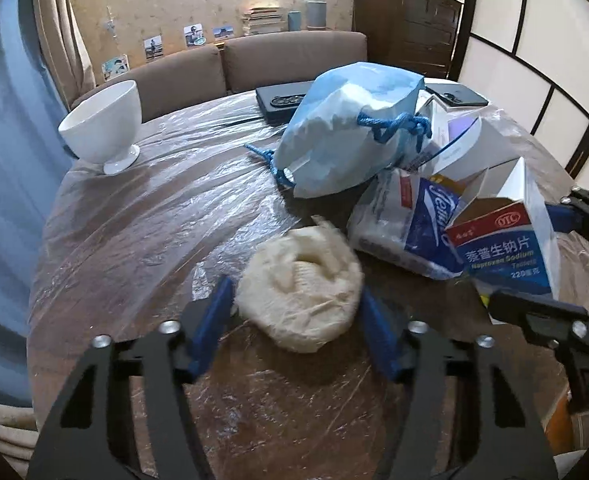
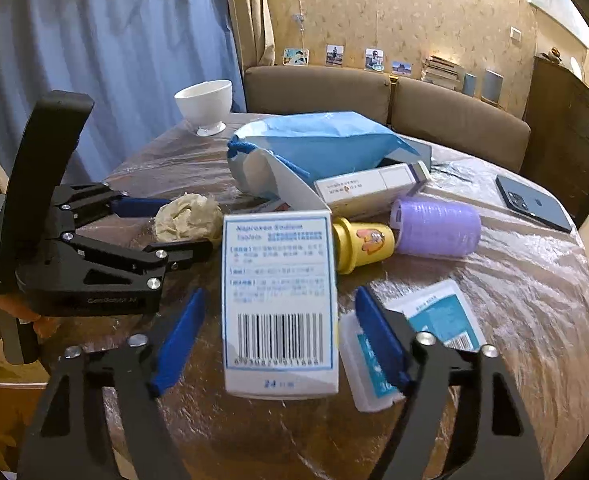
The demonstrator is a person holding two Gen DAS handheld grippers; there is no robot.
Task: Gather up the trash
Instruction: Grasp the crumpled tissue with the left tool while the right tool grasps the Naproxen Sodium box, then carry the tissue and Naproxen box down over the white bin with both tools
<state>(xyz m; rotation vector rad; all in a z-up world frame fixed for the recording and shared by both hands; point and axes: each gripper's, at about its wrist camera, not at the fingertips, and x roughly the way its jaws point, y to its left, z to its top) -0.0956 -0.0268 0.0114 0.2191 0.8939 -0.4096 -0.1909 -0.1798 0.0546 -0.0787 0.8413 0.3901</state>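
A crumpled cream tissue wad (image 1: 302,288) lies on the plastic-covered table between the open fingers of my left gripper (image 1: 296,300); it also shows in the right wrist view (image 2: 188,216). A blue and white drawstring bag (image 1: 350,136) lies behind it, mouth toward the right gripper (image 2: 278,320), which is open around an upright white Naproxen box (image 2: 280,300). That box shows in the left wrist view (image 1: 502,248) with its top flaps open. Whether either gripper touches its item cannot be told.
A white bowl (image 1: 104,124) stands at the far left. A tissue pack (image 1: 406,224), a long white box (image 2: 370,188), a yellow toy cup (image 2: 364,246), a purple roll (image 2: 436,222), small packets (image 2: 442,316) and a phone (image 2: 534,204) lie around. A sofa (image 1: 222,68) stands behind.
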